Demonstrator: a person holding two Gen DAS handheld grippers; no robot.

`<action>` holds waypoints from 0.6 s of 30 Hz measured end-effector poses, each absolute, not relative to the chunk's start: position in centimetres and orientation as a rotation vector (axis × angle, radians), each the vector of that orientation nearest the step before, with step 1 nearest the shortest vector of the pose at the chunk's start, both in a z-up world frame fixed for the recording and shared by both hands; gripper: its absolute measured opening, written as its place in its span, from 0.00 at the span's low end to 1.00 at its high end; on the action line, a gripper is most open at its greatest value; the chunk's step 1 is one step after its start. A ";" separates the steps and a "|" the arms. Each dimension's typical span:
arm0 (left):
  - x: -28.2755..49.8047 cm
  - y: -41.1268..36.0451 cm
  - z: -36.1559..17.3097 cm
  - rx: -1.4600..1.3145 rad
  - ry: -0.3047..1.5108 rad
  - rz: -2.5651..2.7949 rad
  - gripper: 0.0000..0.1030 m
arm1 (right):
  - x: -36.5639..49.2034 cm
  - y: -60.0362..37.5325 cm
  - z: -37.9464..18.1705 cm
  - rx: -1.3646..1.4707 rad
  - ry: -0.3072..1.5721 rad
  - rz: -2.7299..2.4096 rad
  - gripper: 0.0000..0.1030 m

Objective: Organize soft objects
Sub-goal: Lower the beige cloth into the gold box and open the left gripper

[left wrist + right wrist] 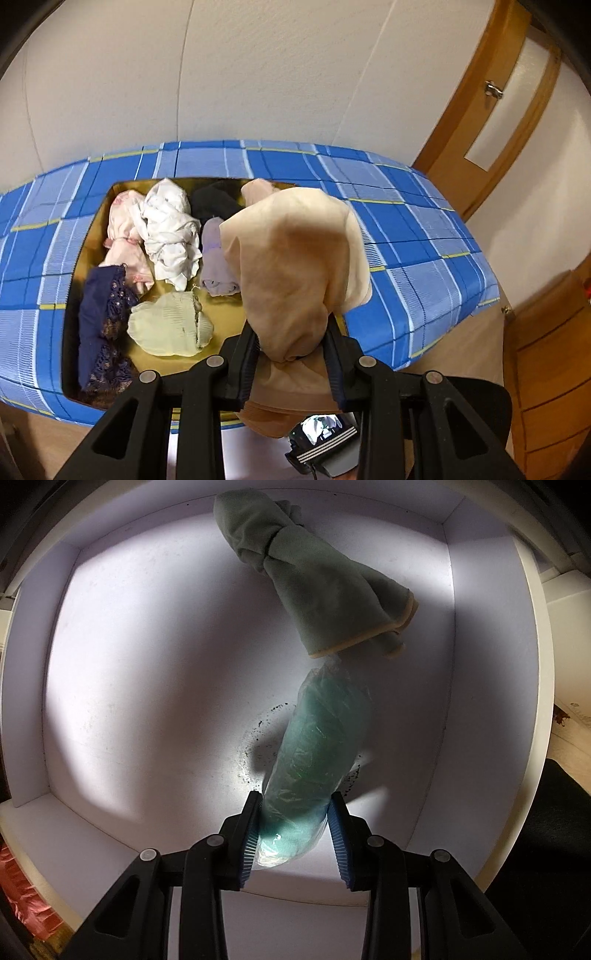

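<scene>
Evidently beige tights (pixel 295 266) in left gripper (pixel 291 354).

white wall (pixel 277 74), wooden door (pixel 491 122)

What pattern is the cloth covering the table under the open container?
A blue checked cloth with white and yellow lines, best seen in the left wrist view.

Fisheye warp, harsh spotlight, deep shadows
</scene>
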State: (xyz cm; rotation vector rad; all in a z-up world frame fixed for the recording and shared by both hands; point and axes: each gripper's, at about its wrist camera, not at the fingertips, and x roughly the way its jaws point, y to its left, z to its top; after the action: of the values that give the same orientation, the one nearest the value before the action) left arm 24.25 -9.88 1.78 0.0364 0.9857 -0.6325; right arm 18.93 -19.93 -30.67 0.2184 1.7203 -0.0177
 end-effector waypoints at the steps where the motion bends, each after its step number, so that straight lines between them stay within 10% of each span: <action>1: 24.5 -10.0 1.5 0.038 0.995 -0.628 0.31 | 18.9 -20.0 -30.7 0.221 1.721 -0.017 0.36; 18: 29.6 -13.0 -7.1 0.075 1.291 -0.445 0.32 | 19.4 -20.8 -30.4 0.242 1.727 -0.008 0.36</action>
State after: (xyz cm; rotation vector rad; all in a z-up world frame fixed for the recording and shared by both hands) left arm 29.63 -12.99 -7.14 0.0753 1.2914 -0.4448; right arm 19.45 -20.85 -30.44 0.2419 1.7270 -0.0083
